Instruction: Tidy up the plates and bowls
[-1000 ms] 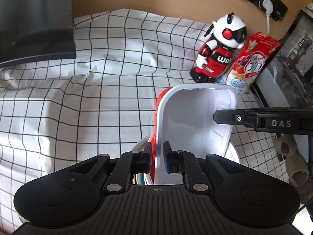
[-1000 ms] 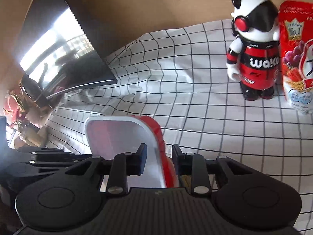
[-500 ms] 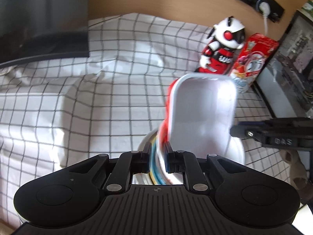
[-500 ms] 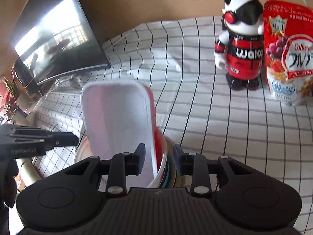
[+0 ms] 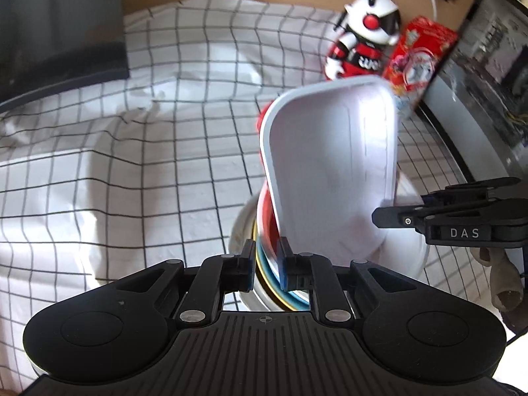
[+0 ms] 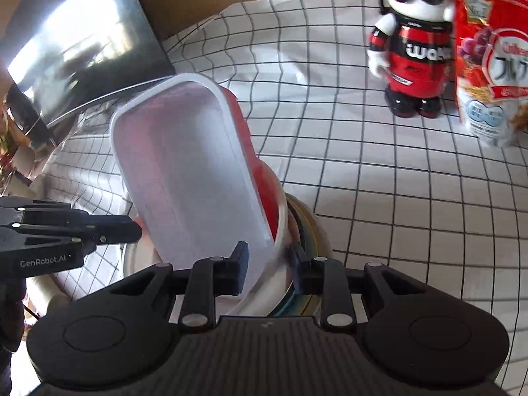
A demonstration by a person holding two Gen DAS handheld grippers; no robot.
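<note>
- While the checked cloth [image 5: 138, 151] on the tabletop sits as it did a sec ago, the rectangular red-and-white tray [image 5: 330, 165] has tipped down onto the stack of round plates [image 5: 264, 264], leaning, not flat.
- Left gripper [image 5: 267, 264] has let go, fingers apart w/ plate rims between them.
- Right gripper [image 6: 268, 264] is likewise parted around tray edge & rims.
- Prob. means tray is dropped off; needs levelling next.
</note>
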